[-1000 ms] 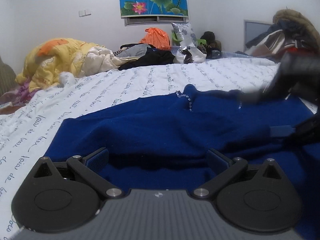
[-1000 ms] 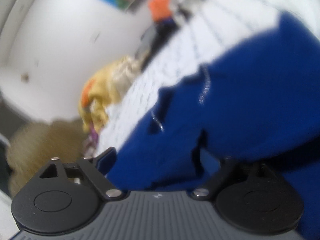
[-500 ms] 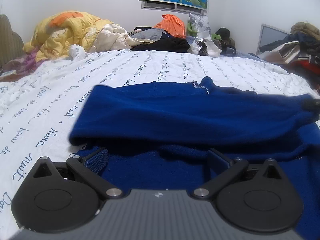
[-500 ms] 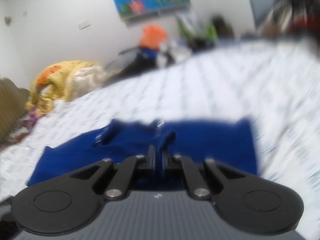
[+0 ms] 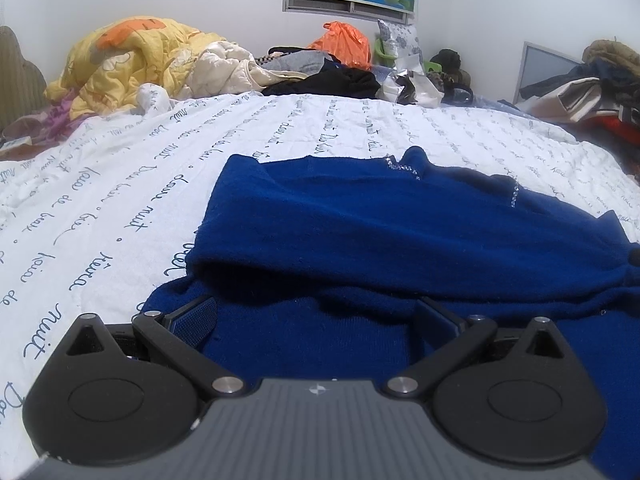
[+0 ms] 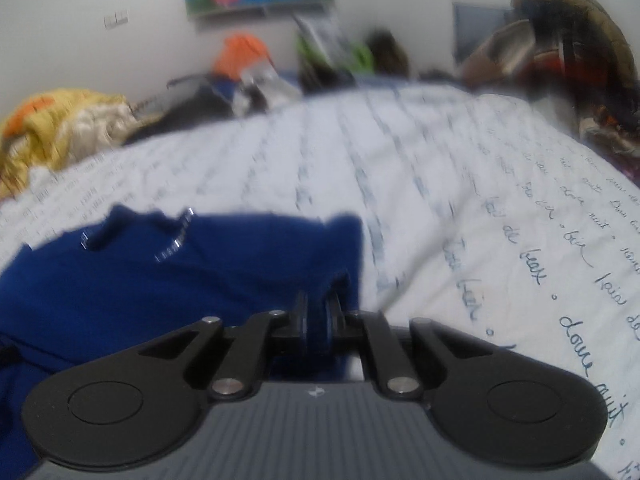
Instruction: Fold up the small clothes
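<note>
We see the dark blue knitted sweater (image 5: 400,232) with sparkly neckline trim lying folded over itself on the white bed sheet printed with blue script (image 5: 120,184). Only the right wrist view shows its edge between the right tool (image 6: 318,314), whose narrow jaws are opening. The left tool (image 5: 320,312) points downward at the sweater, jaws wide, gripping nothing.

"douce nuit" on bedsheet (image 5: 120,216)

RIGHT VIEW: blurred, far clutter (image 6: 320,60) unreadable | SWEATER (image 5: 400,232): cut off at right edge, left view | RIGHT GRIPPER (image 6: 317,316): pad contact with cloth unclear
</note>
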A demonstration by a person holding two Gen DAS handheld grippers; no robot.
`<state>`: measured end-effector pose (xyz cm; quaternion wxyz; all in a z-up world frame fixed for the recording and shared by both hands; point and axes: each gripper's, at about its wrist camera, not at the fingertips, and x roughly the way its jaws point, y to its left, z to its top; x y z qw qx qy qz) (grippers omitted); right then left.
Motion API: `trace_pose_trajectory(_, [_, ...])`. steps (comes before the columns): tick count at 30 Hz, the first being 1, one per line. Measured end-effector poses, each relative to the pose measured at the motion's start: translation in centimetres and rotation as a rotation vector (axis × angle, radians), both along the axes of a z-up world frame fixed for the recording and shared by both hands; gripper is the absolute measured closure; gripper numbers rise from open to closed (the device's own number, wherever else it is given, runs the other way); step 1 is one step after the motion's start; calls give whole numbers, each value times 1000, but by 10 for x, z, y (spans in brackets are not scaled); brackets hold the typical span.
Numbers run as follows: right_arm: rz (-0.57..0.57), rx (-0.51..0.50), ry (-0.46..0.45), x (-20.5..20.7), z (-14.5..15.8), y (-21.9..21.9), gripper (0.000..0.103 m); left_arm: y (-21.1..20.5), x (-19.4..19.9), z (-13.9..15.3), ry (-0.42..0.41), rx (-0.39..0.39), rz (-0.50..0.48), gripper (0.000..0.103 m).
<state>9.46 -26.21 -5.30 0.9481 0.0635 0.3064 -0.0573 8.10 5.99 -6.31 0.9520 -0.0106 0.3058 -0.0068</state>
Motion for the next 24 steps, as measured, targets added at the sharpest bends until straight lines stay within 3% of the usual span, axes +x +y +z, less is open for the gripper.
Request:
trace_pose_trajectory(1, [-21, -32, -1, -1, 1, 4, 80, 0, 0, 0, 2, 1, 0, 0])
trace_pose_trajectory(2, [-50, -61, -7, -4, 3, 8, 61, 0, 0, -1, 4, 2, 1, 0])
trace_pose_trajectory(3, [-83, -87, -26, -9, 6, 13, 35, 0, 1, -1, 5, 4, 1, 0])
trace_pose_trajectory(4, [-91, -102, -57, -15, 9, 17, 25, 0, 1, -2, 6, 6, 1, 0])
trace_pose_trajectory(7, [-13, -152, -104, -29, 13, 39, 24, 0, 1, -2, 10, 8, 0, 0])
trace_pose_trajectory(11, [29, -184, -29, -25, -2, 52, 22, -1, 2, -4, 21, 15, 0, 0])
trace_pose_trajectory(13, [-13, -143, 22, -20, -11, 43, 21, -1, 2, -4, 22, 15, 0, 0])
trace_pose_trajectory(17, [-95, 14, 6, -37, -9, 23, 18, -1, 2, -4, 30, 19, -2, 0])
trace_pose_trajectory(24, [-39, 77, -3, -80, -9, 46, 18, -3, 3, -4, 32, 25, -3, 0])
